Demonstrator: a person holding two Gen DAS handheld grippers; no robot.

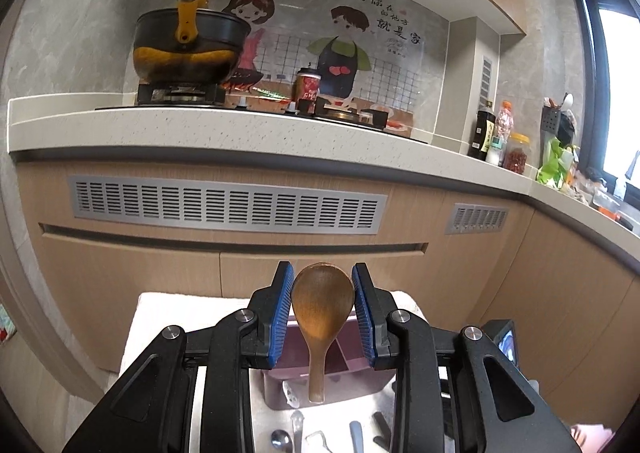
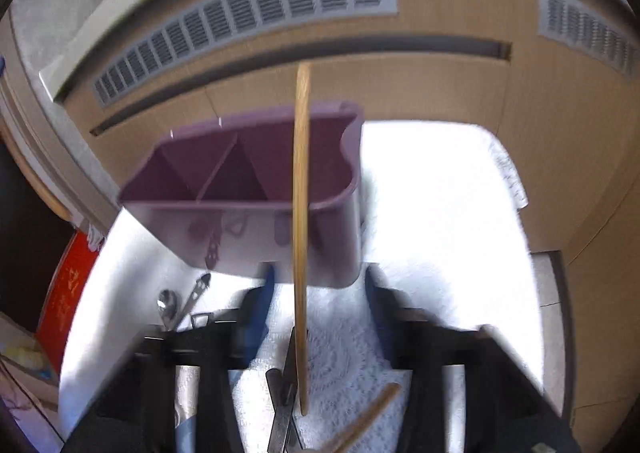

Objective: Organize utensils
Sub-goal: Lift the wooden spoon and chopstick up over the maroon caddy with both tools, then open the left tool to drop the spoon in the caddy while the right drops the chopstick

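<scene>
The left hand-held gripper [image 1: 322, 307] is pinching the wooden spoon [image 1: 322, 317] by its bowl, so the handle hangs straight down over the purple caddy [image 1: 344, 353] right below. The right hand-held gripper [image 2: 316, 317] looks spread in its blurry view, nothing in it, with the spoon upright between its fingers, so the left one's nearer for the drop.

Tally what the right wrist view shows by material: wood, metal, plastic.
Wood: 2, tan wooden spoon, pale wooden stick
Metal: 3, shiny metal spoon, flat slotted metal tool, grey metal scissors
Plastic: 1, purple divided plastic holder
Total: 6
</scene>
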